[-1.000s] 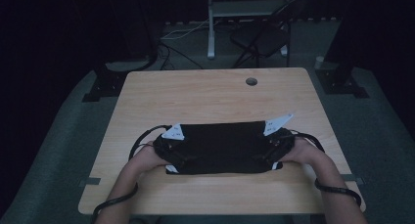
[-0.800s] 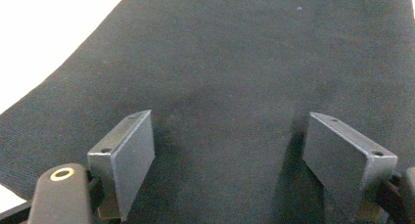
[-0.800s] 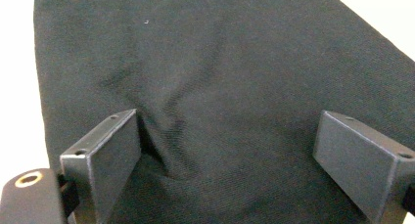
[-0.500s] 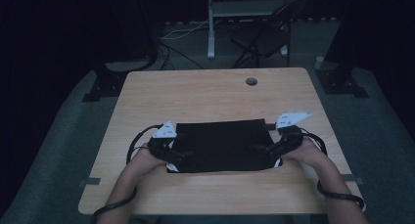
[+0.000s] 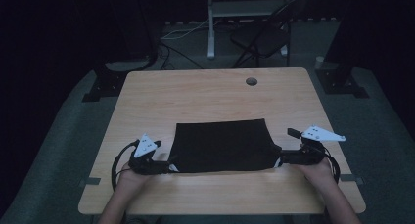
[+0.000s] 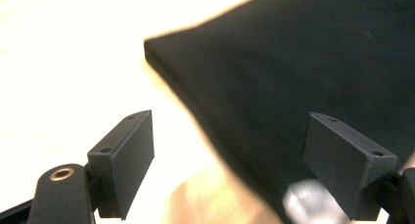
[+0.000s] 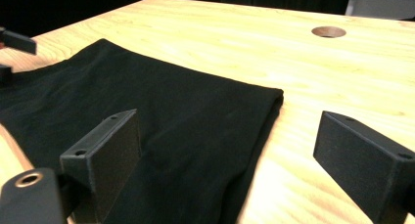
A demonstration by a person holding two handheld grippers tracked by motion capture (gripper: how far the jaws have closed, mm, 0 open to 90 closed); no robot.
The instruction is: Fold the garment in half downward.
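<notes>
Black folded cloth [image 5: 222,145] lay lengthwise between my left gripper [image 5: 169,166] and right gripper [image 5: 278,159], both wide open, holding nothing.

A black cloth [image 5: 222,145] lies flat on the table. It is folded into a wide shape with four sides, a bit wider along its near edge than its far edge. Its top looks smooth, with only soft wrinkles. The folded edges look thick, like there are a few layers. From the middle of the table, it sits toward 6 o'clock, near the front edge. Its far corner [image 7: 274,94] is neat and square.
</notes>
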